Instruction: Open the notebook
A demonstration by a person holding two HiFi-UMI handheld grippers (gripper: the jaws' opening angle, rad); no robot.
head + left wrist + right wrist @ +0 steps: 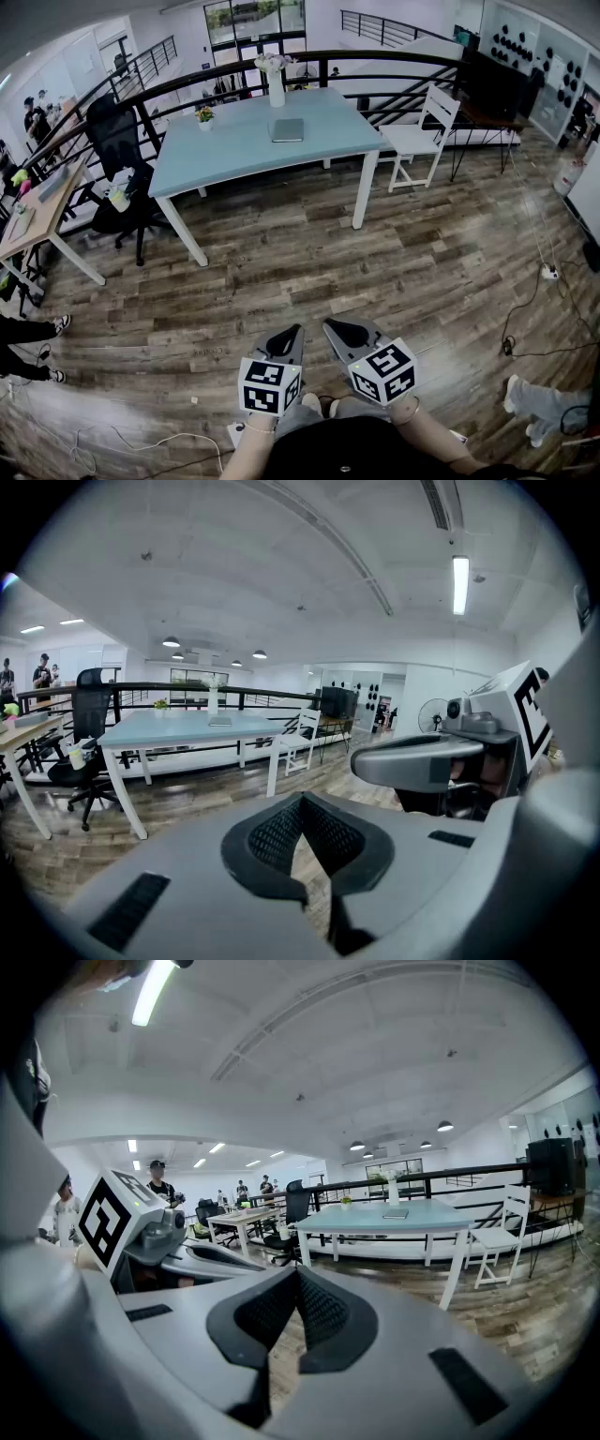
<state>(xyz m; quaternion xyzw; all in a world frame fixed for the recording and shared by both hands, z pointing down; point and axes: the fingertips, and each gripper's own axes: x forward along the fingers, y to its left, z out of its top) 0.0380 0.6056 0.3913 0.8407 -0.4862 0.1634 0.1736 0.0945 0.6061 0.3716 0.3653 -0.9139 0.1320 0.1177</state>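
Note:
The closed grey notebook (287, 129) lies flat on a light blue table (234, 150) far across the wooden floor. It is small in the left gripper view (220, 722) and in the right gripper view (396, 1213). My left gripper (296, 329) and right gripper (329, 325) are side by side, low and close to my body, well short of the table. Both point towards the table. Each has its jaws shut tip to tip with nothing between them, as the left gripper (302, 800) and right gripper (298, 1272) views show.
A white vase of flowers (275, 84) and a small potted plant (204, 115) stand on the table. A white chair (424, 131) is at its right, a black office chair (118, 150) and a wooden desk (37, 211) at its left. Cables and a power strip (549, 273) lie on the floor at right. People's feet (58, 324) show at the left edge.

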